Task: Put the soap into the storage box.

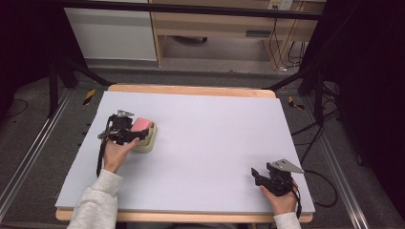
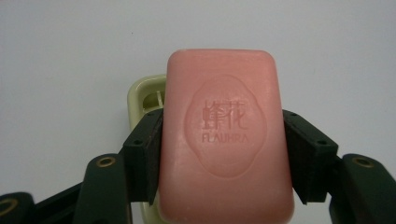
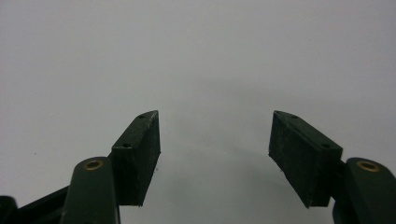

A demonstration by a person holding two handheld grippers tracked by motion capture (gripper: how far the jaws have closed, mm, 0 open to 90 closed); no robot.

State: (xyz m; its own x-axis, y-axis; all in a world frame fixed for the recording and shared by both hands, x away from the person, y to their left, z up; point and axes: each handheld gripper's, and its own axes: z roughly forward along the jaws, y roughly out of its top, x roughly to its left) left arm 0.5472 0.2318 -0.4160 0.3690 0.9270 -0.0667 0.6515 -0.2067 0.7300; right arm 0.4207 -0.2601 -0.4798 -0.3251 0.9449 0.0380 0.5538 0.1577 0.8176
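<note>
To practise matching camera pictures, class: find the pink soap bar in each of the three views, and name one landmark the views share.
High view: the pink soap bar sits left of centre, in the left gripper, over the cream soap dish.
Left gripper view: centre, clamped between both jaws, the dish behind it.
Right gripper view: its open jaws face bare table, no soap.
Shared landmark: the pale tabletop.

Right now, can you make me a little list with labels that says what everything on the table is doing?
Left claw: shut on the pink soap bar, pads pressing its two long sides
Pink soap bar: held over the soap dish, stamped face toward the camera
Soap dish: pale yellow-green, on the left part of the table, under the soap
Right claw: open, nothing between its pads, near the table's front right corner
Table: covered with a plain white sheet
</note>
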